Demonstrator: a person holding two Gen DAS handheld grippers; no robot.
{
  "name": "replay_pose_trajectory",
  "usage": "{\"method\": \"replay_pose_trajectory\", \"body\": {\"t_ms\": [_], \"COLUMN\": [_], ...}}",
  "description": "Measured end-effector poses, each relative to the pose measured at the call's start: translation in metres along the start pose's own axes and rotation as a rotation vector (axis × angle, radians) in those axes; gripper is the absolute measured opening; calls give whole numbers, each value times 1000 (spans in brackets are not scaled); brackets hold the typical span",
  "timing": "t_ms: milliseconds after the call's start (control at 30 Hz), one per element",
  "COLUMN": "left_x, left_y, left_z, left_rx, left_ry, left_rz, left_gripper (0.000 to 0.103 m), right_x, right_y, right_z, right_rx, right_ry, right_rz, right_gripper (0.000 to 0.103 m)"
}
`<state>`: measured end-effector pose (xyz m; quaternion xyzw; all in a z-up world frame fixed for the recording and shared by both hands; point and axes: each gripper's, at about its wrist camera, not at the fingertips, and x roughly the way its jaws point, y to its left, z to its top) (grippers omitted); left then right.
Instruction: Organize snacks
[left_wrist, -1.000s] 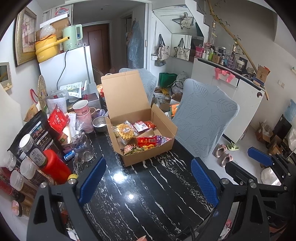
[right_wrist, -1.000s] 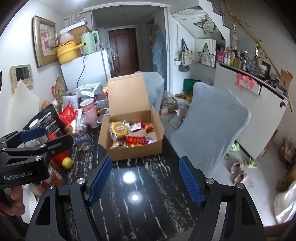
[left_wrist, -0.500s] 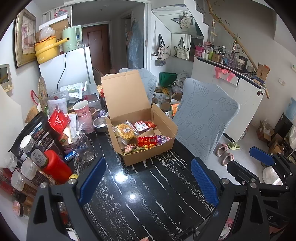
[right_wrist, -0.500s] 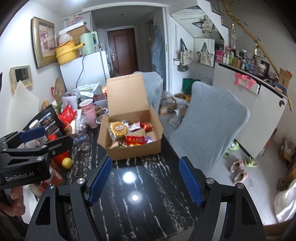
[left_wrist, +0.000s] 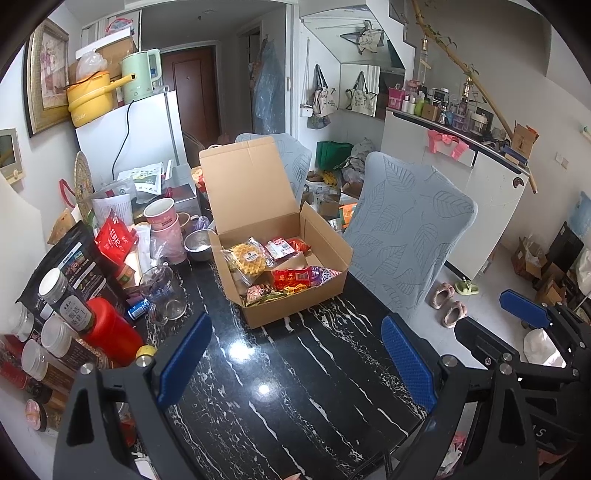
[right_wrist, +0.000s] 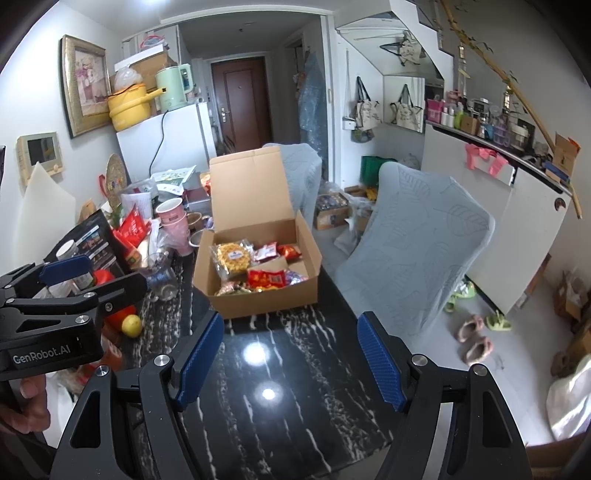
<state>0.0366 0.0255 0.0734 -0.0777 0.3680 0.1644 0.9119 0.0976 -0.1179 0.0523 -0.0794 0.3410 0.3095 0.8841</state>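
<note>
Both claws are empty: the left gripper (left_wrist: 295, 354) stands wide open and the right gripper (right_wrist: 290, 356) a little less so, each hanging above bare black marble table (left_wrist: 295, 406), well short of the cardboard box (right_wrist: 258, 295). Its lid is up, and the snacks (left_wrist: 280, 269) lie inside in a loose heap. Packing looks largely done; perhaps the red packet (left_wrist: 112, 240) among the left-side clutter remains, and closing the lid.

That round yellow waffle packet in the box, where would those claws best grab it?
Probably by its crinkled wrapper edge, coming from above. The waffle packet lies tilted on other snacks in the open cardboard box, whose walls and raised lid block a sideways approach. Both sets of jaws are open and empty.
</note>
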Motion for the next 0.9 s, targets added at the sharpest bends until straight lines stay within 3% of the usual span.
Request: {"method": "replay_pose_trajectory", "body": {"t_ms": [900], "left_x": [19], "left_y": [-5], "left_z": [2], "left_rx": [0], "left_ry": [45], "left_rz": [-7], "left_gripper": [94], "right_x": [14], "right_y": [-9], "right_z": [4], "right_rx": [20], "right_ry": [34], "right_rz": [-11], "right_gripper": [76]}}
